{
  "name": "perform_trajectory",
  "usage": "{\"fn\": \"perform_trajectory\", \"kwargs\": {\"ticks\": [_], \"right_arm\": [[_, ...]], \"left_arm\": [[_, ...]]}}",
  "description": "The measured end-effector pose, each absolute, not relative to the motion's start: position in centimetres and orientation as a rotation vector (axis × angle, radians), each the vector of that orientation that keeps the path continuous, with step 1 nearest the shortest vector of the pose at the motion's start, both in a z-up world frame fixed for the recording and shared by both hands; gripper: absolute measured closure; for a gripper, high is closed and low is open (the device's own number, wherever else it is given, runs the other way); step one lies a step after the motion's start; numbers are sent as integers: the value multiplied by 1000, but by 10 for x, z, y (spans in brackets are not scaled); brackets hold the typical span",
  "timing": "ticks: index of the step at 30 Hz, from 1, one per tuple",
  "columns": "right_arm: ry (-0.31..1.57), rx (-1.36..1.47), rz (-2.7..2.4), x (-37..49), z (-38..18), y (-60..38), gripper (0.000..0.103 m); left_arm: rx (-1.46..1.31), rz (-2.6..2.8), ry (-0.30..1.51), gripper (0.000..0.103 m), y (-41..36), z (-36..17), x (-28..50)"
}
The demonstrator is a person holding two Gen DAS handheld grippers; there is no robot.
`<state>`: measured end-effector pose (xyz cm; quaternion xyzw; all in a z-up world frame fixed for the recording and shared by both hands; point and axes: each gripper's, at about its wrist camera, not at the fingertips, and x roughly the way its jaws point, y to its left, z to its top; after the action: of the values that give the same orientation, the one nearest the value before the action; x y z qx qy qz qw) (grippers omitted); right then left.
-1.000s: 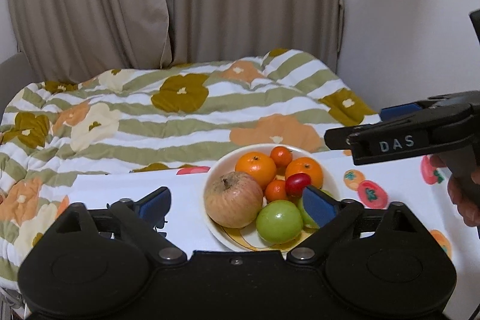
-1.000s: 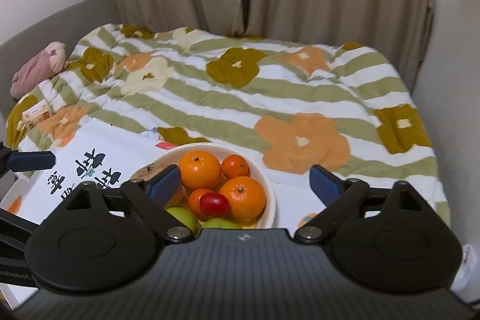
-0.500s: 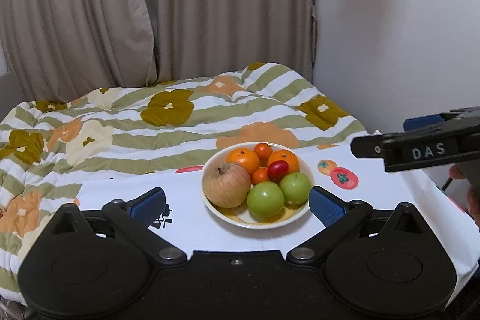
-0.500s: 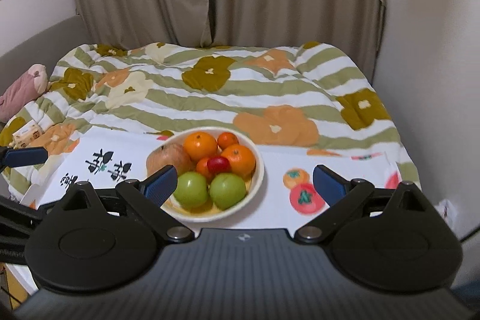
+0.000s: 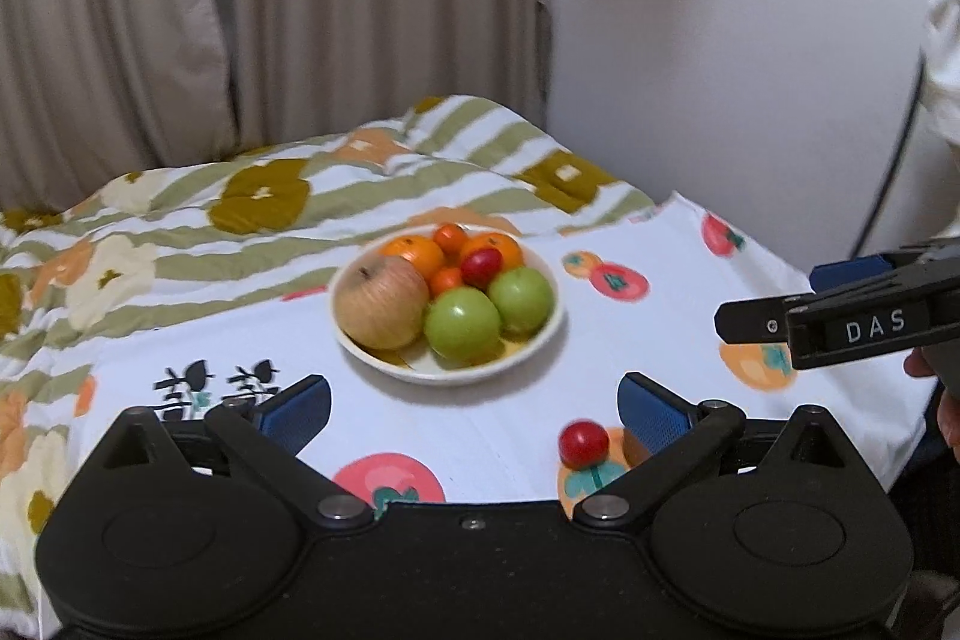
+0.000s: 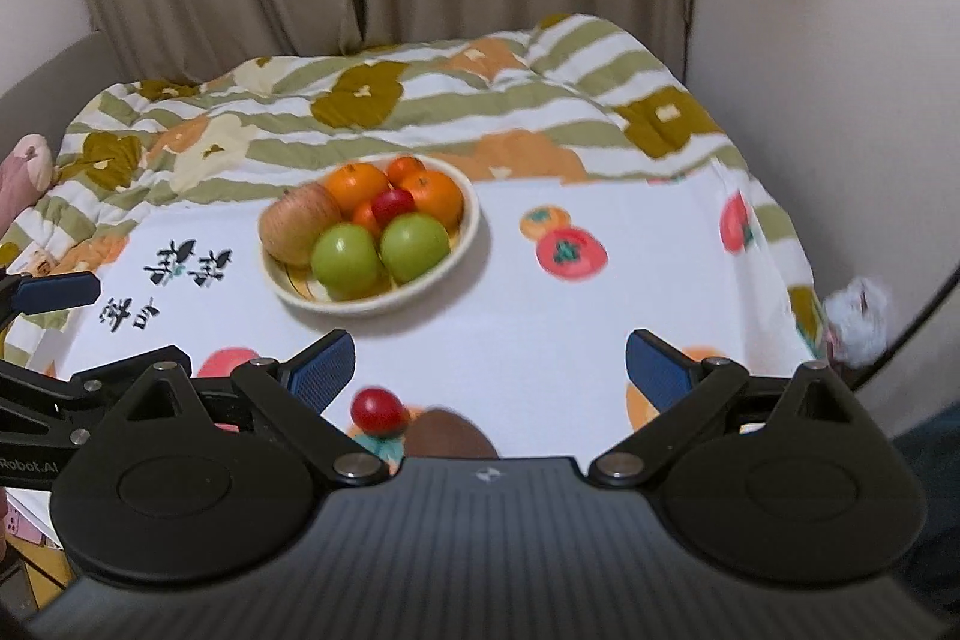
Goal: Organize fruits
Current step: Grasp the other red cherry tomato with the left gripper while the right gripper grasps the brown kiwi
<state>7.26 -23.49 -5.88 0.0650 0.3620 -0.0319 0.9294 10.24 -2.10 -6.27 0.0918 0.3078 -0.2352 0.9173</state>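
A white bowl (image 5: 543, 340) (image 6: 468, 244) stands on the printed cloth and holds an apple (image 5: 381, 304), two green fruits (image 5: 462, 322), several oranges (image 5: 414, 250) and a small red fruit (image 5: 481, 265). A loose red fruit (image 5: 583, 443) (image 6: 378, 409) lies on the cloth near the front edge, beside a brown fruit (image 6: 447, 436). My left gripper (image 5: 474, 409) is open and empty, pulled back from the bowl. My right gripper (image 6: 489, 361) is open and empty, above the loose fruits; it shows from the side in the left wrist view (image 5: 840, 322).
The white cloth with fruit prints (image 5: 618, 280) covers a table. A striped floral quilt (image 5: 264, 196) lies behind it, curtains and a wall (image 5: 720, 40) beyond. A pink soft toy (image 6: 24, 166) sits far left. The table's right edge drops off (image 6: 804, 280).
Both grippers have drawn back and risen from the bowl, which now looks smaller and farther. The loose red fruit and brown fruit near the front edge have come into view.
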Motion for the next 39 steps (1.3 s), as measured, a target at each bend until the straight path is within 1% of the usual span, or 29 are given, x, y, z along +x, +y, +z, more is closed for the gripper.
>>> {"fn": "perform_trajectory", "kwargs": {"ticks": [7,9,14,18,21,23,28,31,34,36,37,39], "right_arm": [[766,151,-100,60,-91,-237,0],[776,153,-107,59,-99,-237,0],[798,166,-115,59,-116,-236,0],[811,170,-124,60,-124,-236,0],[817,179,-135,60,-128,-237,0],[822,186,-141,61,-131,-239,0],[839,202,-152,64,-138,-243,0],[851,211,-153,66,-142,-242,0],[864,217,-151,70,-146,-240,0],[870,220,-146,72,-147,-239,0],[871,220,-144,73,-148,-238,0],[876,217,-138,75,-148,-236,0]], "left_arm": [[286,-629,633,0,-34,-95,110],[319,-672,643,2,-39,-105,113],[420,-758,668,11,-60,-127,126],[477,-810,676,15,-75,-141,133],[516,-839,697,25,-85,-150,140],[536,-847,724,34,-90,-156,145],[539,-870,742,39,-95,-164,153],[536,-886,755,50,-97,-167,156],[520,-901,761,56,-97,-169,157],[509,-907,767,63,-96,-169,159],[505,-908,767,65,-96,-168,159],[503,-908,770,65,-96,-168,159]]}}
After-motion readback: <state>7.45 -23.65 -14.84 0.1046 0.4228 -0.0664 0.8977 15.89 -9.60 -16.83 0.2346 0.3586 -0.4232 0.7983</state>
